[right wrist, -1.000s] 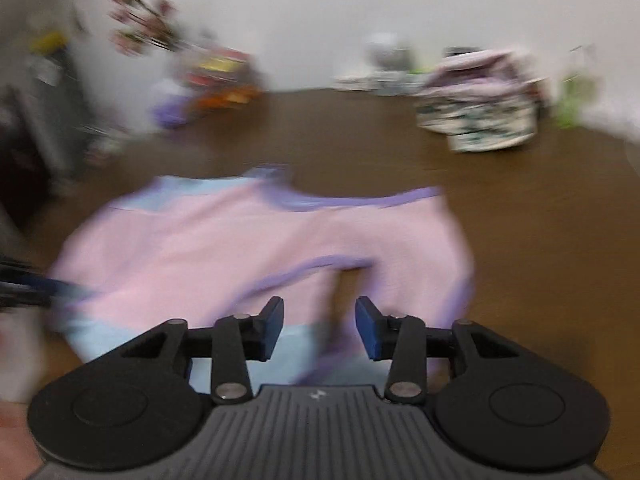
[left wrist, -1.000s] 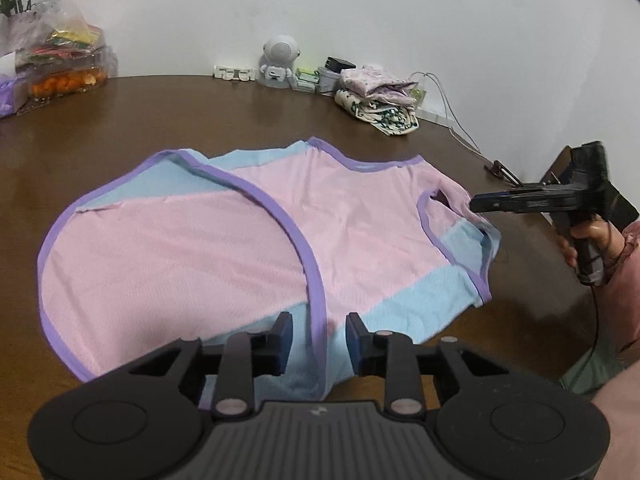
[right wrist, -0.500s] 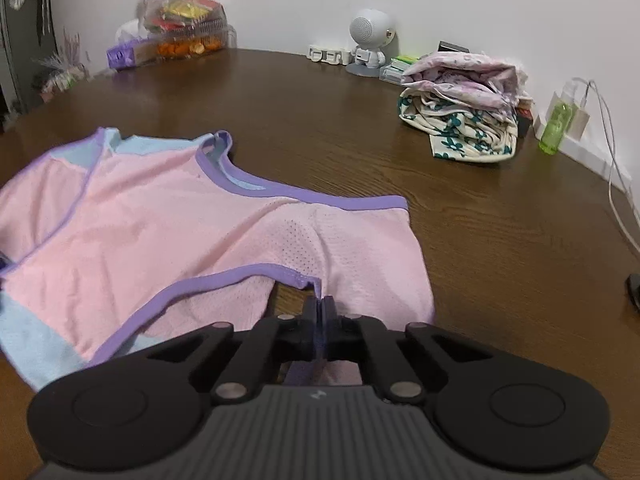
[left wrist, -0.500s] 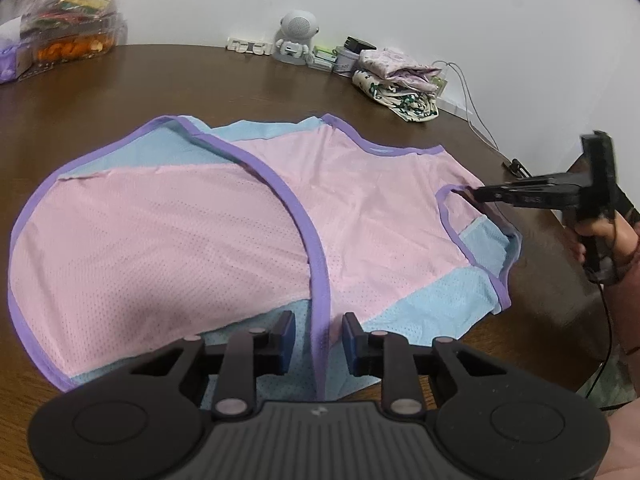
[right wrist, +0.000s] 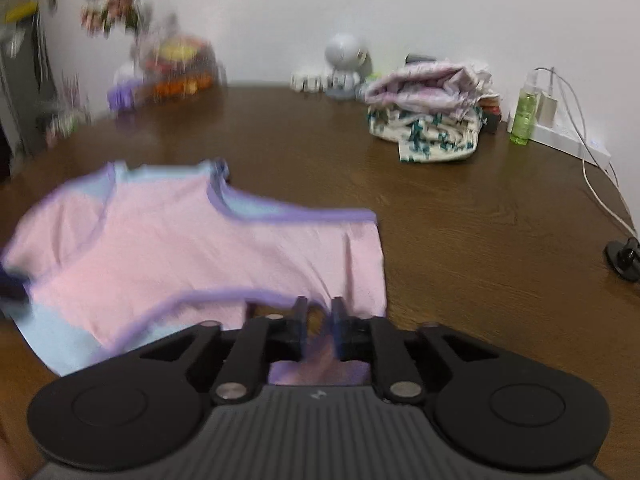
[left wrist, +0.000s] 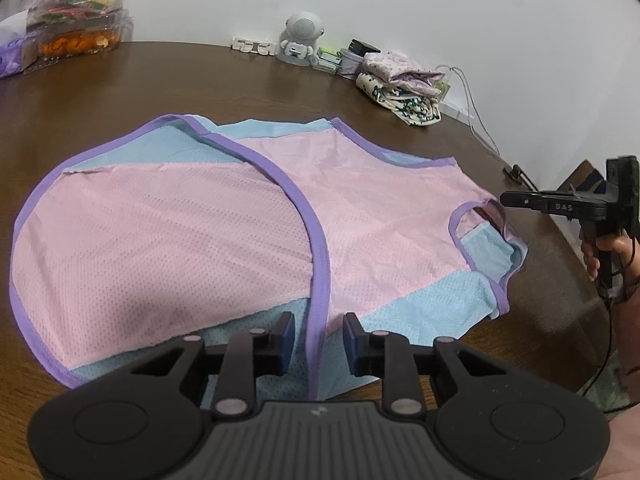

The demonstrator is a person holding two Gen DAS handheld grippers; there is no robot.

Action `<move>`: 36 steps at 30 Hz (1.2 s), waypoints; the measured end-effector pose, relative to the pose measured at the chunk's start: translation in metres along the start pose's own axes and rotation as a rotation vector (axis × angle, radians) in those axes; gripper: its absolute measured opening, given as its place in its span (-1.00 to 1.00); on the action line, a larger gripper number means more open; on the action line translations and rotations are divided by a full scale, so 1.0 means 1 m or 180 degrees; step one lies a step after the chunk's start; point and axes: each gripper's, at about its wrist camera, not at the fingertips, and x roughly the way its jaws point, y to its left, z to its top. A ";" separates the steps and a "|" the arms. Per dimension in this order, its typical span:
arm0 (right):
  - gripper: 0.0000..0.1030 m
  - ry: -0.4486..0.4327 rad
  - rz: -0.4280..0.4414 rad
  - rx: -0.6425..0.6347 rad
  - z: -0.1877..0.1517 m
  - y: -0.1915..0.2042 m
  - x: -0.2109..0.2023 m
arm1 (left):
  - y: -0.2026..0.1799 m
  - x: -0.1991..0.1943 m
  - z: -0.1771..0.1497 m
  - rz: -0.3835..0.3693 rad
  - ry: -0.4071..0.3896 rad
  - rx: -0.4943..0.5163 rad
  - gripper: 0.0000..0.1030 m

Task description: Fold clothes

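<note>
On my far left the bench (left wrist: 120,92) carries a bagged box of snacks (left wrist: 76,32) by the wall. In front of it the pink-and-blue mesh top (left wrist: 192,240) lies spread flat, one side already laid over the other so that a purple trim band (left wrist: 316,264) runs diagonally down the middle toward me.

My left claw (left wrist: 319,338) sits low at the near hem with its two pads well apart, one either side of that band, holding nothing. My right claw (right wrist: 318,322) is at the right end of the garment beside the armhole; its pads stand only a narrow gap apart with pink cloth showing between and under them, but that view is smeared by motion, so I cannot tell whether it has a pinch on the fabric.

This layout fits a top partly folded with another fold to come, and equally one just being smoothed between folds, so I won't commit to which.

If a fold is to come, I judge the way to do it well is to bite the hem edge through both layers at each claw, not only the top pink sheet, since mesh this light slides and drags. I'd lift both ends level and together, keep the cloth taut between them, and lay it down rather than drop it.

Further right, a stack of folded clothes (right wrist: 432,112) waits near the wall, with a green bottle (right wrist: 523,114) beyond.
</note>
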 end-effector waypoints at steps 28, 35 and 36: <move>-0.96 0.0123 -0.0398 -0.0457 -0.012 0.018 0.027 | -0.003 0.004 -0.006 -0.0020 -0.0040 0.0088 -0.50; -0.96 -0.0085 -0.0568 -0.0446 -0.013 0.001 0.004 | -0.003 0.004 -0.007 -0.0007 -0.0041 0.0125 -0.50; -0.96 -0.0077 -0.0556 -0.0429 -0.015 0.000 0.003 | -0.002 0.004 -0.007 -0.0006 -0.0044 0.0125 -0.50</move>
